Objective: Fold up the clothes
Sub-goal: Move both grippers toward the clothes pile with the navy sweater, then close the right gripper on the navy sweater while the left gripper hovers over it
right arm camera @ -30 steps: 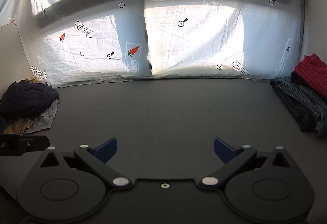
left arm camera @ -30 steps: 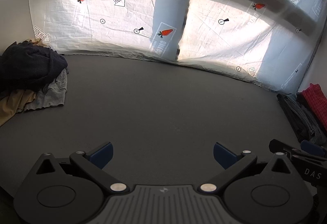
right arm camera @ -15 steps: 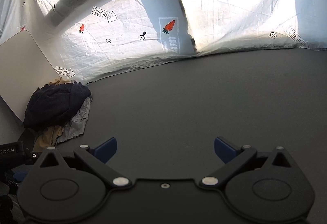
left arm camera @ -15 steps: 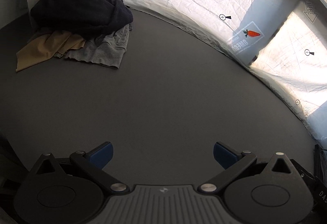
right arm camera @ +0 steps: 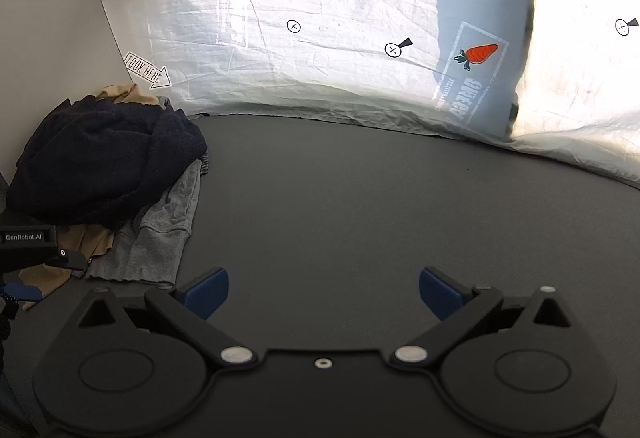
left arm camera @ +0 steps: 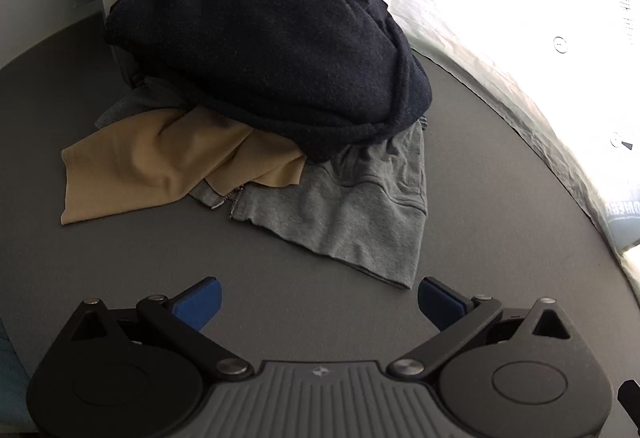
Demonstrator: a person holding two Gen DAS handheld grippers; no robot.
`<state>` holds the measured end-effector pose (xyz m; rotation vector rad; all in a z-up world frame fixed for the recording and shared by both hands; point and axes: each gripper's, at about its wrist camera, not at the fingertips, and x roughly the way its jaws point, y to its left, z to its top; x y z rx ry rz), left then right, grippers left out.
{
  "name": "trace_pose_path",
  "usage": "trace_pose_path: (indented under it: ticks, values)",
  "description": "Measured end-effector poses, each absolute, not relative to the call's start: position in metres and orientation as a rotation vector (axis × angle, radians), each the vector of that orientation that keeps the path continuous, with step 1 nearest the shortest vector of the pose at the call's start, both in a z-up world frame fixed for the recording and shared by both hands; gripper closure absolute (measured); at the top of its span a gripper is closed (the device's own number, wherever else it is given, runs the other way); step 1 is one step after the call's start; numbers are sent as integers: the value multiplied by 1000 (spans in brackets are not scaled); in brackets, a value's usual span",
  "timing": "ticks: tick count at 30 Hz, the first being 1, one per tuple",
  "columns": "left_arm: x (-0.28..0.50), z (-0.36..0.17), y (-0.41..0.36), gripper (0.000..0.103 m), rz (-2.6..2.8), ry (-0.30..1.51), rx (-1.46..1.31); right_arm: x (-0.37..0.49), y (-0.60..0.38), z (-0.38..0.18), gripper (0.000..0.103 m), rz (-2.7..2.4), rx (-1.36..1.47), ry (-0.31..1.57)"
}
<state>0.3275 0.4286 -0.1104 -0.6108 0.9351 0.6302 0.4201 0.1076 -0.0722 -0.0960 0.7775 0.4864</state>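
Laundry heap (left arm camera: 256, 86) sits at the grey table's (left arm camera: 480, 198) far left corner: a navy knit (left arm camera: 272, 34) on top hides most of a tan garment (left arm camera: 152, 166) and grey sweat shorts (left arm camera: 352, 214). Left gripper (left arm camera: 318, 302) and right gripper (right arm camera: 324, 294) both gape wide, empty.

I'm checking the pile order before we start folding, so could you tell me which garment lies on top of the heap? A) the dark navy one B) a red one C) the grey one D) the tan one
A: the dark navy garment is heaped over the tan garment and the grey garment, whose edges spread out from beneath it.
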Motion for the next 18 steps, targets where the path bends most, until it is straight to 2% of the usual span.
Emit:
trace_pose_path:
  ticks: [7, 11, 14, 18]
  values:
    - [373, -147, 507, 0, 703, 1000, -560, 487, 233, -93, 2, 585, -200, 770]
    - [381, -168, 527, 0, 703, 1066, -552, 516, 297, -104, 7, 653, -193, 764]
    - [382, -183, 538, 0, 692, 1135, -565, 533, 333, -110, 13, 706, -163, 769]
    - [385, -186, 540, 0, 698, 1141, -502, 545, 377, -121, 24, 768, -157, 788]
